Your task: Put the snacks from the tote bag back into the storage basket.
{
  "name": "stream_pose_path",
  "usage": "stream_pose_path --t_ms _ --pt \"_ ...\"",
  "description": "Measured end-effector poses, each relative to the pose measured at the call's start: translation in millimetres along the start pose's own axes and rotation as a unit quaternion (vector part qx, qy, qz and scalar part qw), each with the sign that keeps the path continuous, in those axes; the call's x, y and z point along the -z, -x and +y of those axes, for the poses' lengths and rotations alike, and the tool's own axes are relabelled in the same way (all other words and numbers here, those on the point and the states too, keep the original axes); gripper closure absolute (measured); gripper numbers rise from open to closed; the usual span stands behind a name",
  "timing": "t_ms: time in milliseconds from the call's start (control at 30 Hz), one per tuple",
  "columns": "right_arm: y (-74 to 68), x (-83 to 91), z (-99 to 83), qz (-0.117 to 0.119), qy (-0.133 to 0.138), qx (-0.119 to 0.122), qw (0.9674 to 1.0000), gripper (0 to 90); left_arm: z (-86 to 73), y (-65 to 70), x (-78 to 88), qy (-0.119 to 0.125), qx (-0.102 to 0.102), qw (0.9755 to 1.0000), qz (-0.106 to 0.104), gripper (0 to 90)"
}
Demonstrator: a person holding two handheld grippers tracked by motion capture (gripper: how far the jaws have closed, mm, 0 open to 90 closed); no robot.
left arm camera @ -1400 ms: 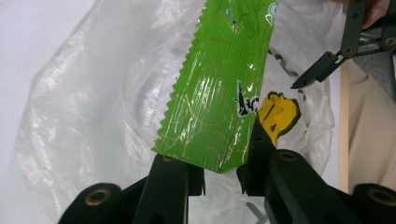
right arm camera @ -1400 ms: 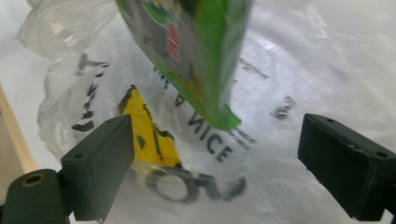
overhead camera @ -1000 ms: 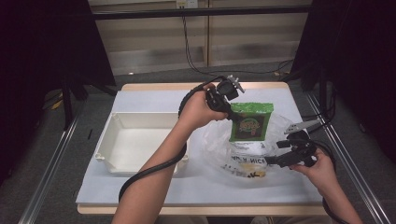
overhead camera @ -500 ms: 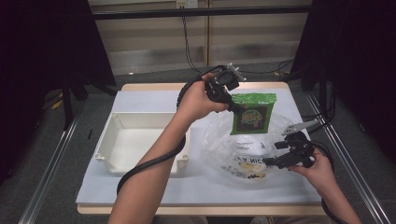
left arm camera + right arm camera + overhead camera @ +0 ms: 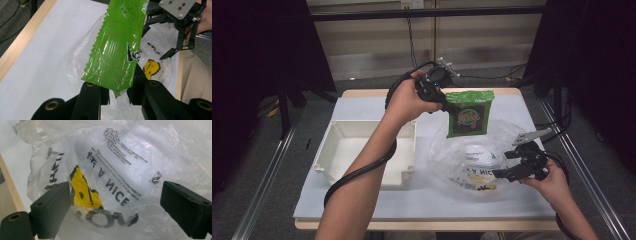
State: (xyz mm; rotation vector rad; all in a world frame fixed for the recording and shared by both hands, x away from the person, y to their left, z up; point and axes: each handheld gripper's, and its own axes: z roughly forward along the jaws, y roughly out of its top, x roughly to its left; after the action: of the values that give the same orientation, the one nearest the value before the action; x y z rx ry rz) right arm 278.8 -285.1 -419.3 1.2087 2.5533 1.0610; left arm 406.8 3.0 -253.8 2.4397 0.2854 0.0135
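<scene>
Left gripper (image 5: pixel 447 104) held up over the far middle of the table (image 5: pixel 362 200), jaws pinched on the lower edge of a green snack packet (image 5: pixel 469 113). In the high view the packet hangs in the air above the far rim of a clear plastic bag (image 5: pixel 472 160), apart from the table. In the left gripper view the packet (image 5: pixel 116 47) runs away from the jaws, crinkled foil with a serrated side edge, its corner caught between the two black pads (image 5: pixel 103 96). Right gripper (image 5: pixel 512 167) low at the bag's near right side, jaws spread wide; in its own view the bag (image 5: pixel 140 152) lies between and beyond the two pads (image 5: pixel 53 205), black lettering and a yellow patch showing through the film; cannot tell whether a pad touches the film. White bin (image 5: pixel 332 165) sits left of the bag, just beside it. The left forearm crosses above the bin's right end, cable trailing under the arm.
</scene>
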Motion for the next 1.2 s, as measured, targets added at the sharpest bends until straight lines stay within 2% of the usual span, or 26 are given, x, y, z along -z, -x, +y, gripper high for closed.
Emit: stream_pose_path --t_ms 67,100,267,300,400,433,467,500,533,600,667,733,833,900,1000,1100,1133,1167,1200 --pt "-0.8 0.4 0.9 -0.003 -0.001 0.002 1.0 9.4 -2.9 -2.0 3.9 -0.004 -0.002 1.0 0.001 75.4" --pt "-1.0 0.6 1.2 -0.002 0.001 0.003 1.0 9.4 -4.8 -2.2 5.7 -0.002 0.005 1.0 0.003 75.3" --pt "-1.6 2.8 2.9 0.0 0.007 0.005 1.0 9.2 -14.6 -8.6 18.6 -0.004 0.009 0.9999 0.005 75.3" --pt "-1.6 3.0 3.1 0.001 0.007 0.005 1.0 9.2 -16.4 -10.4 20.9 -0.006 0.005 0.9999 0.006 75.3" --pt "-2.0 2.9 3.5 0.001 0.006 0.007 1.0 9.2 -26.8 -15.1 29.9 -0.007 0.018 0.9998 0.009 75.3" --pt "-2.3 2.3 3.4 0.002 0.006 0.007 1.0 9.2 -29.8 -17.6 32.8 -0.011 0.014 0.9998 0.009 75.3" --pt "-2.5 2.1 3.1 0.001 0.005 0.008 1.0 9.2 -32.5 -18.2 34.7 -0.008 0.022 0.9997 0.011 75.3" --pt "-3.0 1.7 3.1 -0.002 0.003 0.007 1.0 9.2 -36.6 -21.9 39.3 -0.011 0.02 0.9996 0.014 75.3" --pt "-2.6 0.8 2.6 0.0 0.004 0.006 1.0 9.2 -40.2 -23.7 42.0 -0.009 0.027 0.9994 0.017 75.3" --pt "-1.8 0.1 2.5 -0.001 0.002 0.007 1.0 9.2 -48.3 -28.4 46.8 -0.009 0.03 0.9993 0.02 75.3" --pt "-1.4 -0.3 2.5 -0.002 0.0 0.006 1.0 9.2 -57.1 -32.3 50.0 -0.013 0.04 0.9989 0.023 75.3" --pt "-1.5 -0.8 3.2 -0.001 0.0 0.006 1.0 9.2 -65.2 -37.3 52.9 -0.025 0.035 0.9988 0.024 75.2" --pt "-3.1 -1.6 4.7 0.005 -0.001 0.005 1.0 9.2 -75.9 -41.3 55.6 -0.021 0.049 0.9983 0.023 75.3" --pt "-4.1 -2.2 5.2 0.002 -0.001 0.01 1.0 9.2 -81.6 -45.5 59.8 -0.034 0.039 0.9983 0.026 75.3" --pt "-4.2 -3.5 4.8 0.005 0.0 0.011 0.9999 9.2 -91.0 -50.6 65.8 -0.032 0.05 0.9978 0.03 75.2" --pt "-3.1 -3.3 4.4 0.005 0.0 0.012 0.9999 9.2 -100.6 -55.4 71.3 -0.036 0.051 0.9978 0.023 75.2" --pt "-3.5 -2.6 4.7 0.003 -0.001 0.011 0.9999 9.2 -103.5 -58.0 73.6 -0.046 0.04 0.9979 0.024 75.3" --pt "-3.3 -2.4 4.8 0.007 0.003 0.011 0.9999 9.2 -106.6 -59.3 74.7 -0.047 0.043 0.9976 0.025 75.2" --pt "-3.5 -1.9 5.0 0.004 0.003 0.013 0.9999 9.2 -110.1 -59.0 75.1 -0.039 0.063 0.9969 0.026 75.2"
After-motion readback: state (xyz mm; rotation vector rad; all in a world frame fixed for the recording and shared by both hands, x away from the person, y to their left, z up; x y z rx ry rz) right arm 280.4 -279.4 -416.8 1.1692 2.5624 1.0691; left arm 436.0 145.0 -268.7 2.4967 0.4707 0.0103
